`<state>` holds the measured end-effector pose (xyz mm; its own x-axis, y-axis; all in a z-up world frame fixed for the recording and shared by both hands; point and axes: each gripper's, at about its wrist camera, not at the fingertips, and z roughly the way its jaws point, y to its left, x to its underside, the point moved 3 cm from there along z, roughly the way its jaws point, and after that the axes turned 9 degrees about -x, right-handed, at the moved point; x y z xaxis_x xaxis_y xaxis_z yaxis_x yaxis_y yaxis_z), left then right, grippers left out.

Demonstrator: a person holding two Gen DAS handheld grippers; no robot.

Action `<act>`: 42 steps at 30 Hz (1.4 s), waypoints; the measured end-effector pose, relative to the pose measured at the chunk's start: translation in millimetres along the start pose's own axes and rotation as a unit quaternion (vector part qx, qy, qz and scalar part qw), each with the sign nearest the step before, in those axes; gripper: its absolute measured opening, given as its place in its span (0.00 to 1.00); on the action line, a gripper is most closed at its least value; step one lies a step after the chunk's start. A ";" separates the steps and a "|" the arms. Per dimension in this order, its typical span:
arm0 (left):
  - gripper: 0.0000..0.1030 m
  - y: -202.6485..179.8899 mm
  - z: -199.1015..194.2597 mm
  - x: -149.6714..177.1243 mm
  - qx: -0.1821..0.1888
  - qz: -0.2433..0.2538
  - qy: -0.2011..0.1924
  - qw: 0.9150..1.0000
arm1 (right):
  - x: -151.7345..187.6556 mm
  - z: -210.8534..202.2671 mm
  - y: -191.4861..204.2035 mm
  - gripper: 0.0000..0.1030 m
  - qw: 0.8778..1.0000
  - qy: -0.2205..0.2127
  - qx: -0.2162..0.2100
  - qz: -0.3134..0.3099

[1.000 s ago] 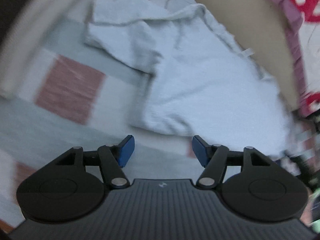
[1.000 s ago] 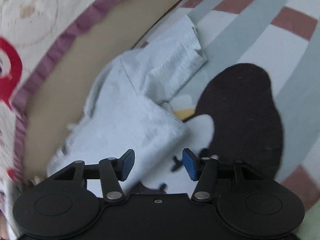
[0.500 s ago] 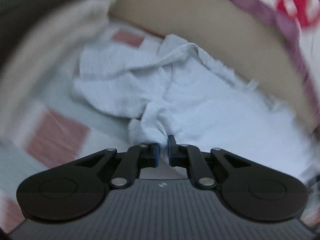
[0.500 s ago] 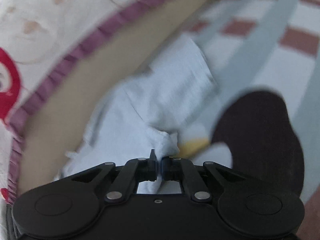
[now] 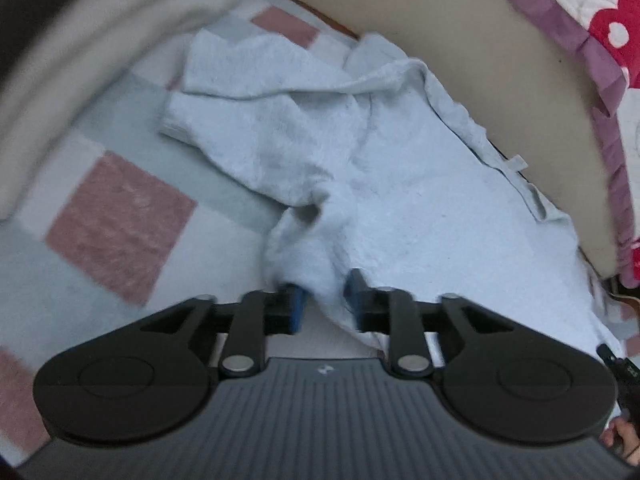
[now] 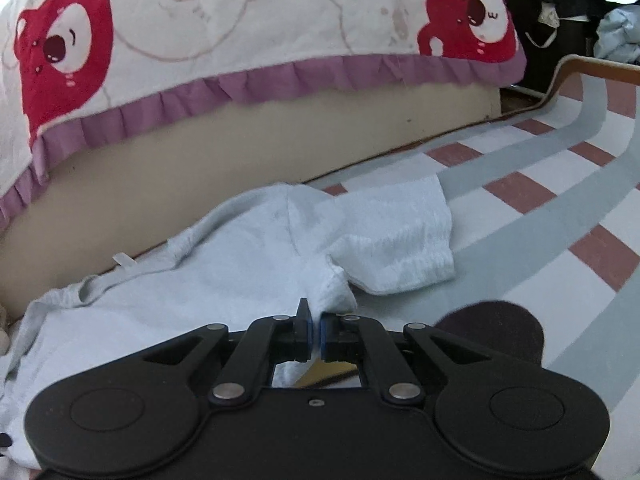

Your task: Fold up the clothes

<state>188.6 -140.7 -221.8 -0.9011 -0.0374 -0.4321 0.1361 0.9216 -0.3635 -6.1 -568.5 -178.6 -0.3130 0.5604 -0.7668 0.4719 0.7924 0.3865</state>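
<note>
In the left wrist view, a cream blanket (image 5: pixel 80 40) is seen blurred across the upper left of the frame. Below it, a checked bedsheet (image 5: pixel 116 220) in pink, white and grey-green squares is spread. A pale blue garment (image 5: pixel 400 200) is laid across the centre and right of the frame, with one sleeve folded toward the upper left. A bunched fold of it is pinched by the left gripper (image 5: pixel 324 304) at lower centre, the blue pads being held slightly apart by the cloth between them. A small white tag (image 5: pixel 516 164) is seen at the garment's edge, right of centre; no writing on it can be read. A tan bed frame panel (image 5: pixel 500 60) is curved along the upper right.

In the right wrist view, a quilt (image 6: pixel 200 32) printed with red bears and trimmed in purple is hung across the top. The garment (image 6: pixel 200 280) is spread at centre left on the sheet. Its edge is gripped by the right gripper (image 6: pixel 315 336), whose pads are pressed nearly together. A dark patch (image 6: pixel 492 328) on the sheet is seen at lower right.
</note>
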 end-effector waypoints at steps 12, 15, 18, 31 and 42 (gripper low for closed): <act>0.06 -35.5 -27.8 3.9 -0.092 0.102 -0.090 0.986 | 6.9 -1.0 -7.6 0.04 0.999 0.021 -0.026 0.022; 0.05 -28.0 -20.6 1.6 -0.076 0.075 -0.062 0.992 | 7.6 1.1 -3.6 0.04 0.999 0.031 -0.016 0.002; 0.06 -20.6 -13.4 -0.8 -0.060 0.048 -0.034 0.997 | 10.1 9.4 -13.8 0.12 0.998 0.045 -0.016 0.028; 0.36 -22.3 2.6 -11.8 -0.047 0.038 -0.041 0.997 | 23.6 34.3 -45.3 0.46 0.992 0.016 -0.046 0.121; 0.04 -42.0 -84.2 5.8 -0.064 0.106 -0.105 0.987 | -9.4 -10.1 -35.4 0.06 0.990 0.104 -0.083 0.037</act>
<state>143.0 -147.1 -139.6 -0.7516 0.0941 -0.6529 0.2467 0.9580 -0.1459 -28.3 -599.4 -179.9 -0.4547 0.6420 -0.6173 0.3629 0.7665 0.5299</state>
